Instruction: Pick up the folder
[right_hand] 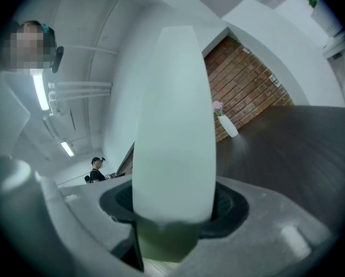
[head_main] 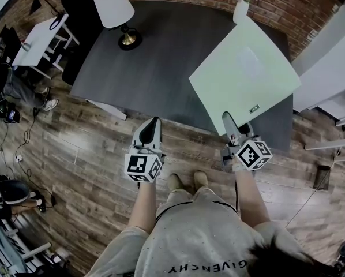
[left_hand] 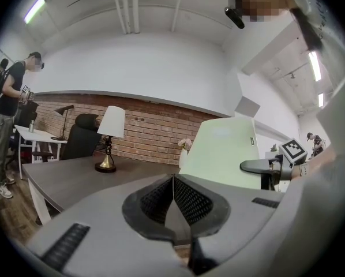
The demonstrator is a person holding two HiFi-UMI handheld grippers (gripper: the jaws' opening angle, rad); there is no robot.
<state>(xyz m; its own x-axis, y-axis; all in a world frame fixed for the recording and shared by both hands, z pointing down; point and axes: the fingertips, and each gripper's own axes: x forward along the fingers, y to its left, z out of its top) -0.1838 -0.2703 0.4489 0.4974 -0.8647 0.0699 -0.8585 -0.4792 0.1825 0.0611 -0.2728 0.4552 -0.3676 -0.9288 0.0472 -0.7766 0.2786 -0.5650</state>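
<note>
A pale green folder (head_main: 244,77) hangs tilted above the right part of the dark table (head_main: 155,68), off its surface. My right gripper (head_main: 227,117) is shut on the folder's near corner. In the right gripper view the folder (right_hand: 172,126) stands edge-on between the jaws and fills the middle. My left gripper (head_main: 155,120) is at the table's front edge, shut with nothing in it; its pads (left_hand: 184,198) meet at the tips. The left gripper view shows the folder (left_hand: 227,149) to the right, with the right gripper (left_hand: 265,166) on it.
A white-shaded lamp (head_main: 115,7) stands at the table's back left, and a white vase with pink flowers (head_main: 242,7) at the back right. A white desk (head_main: 40,39) and a black chair are at the left. People stand at the far left (left_hand: 8,114).
</note>
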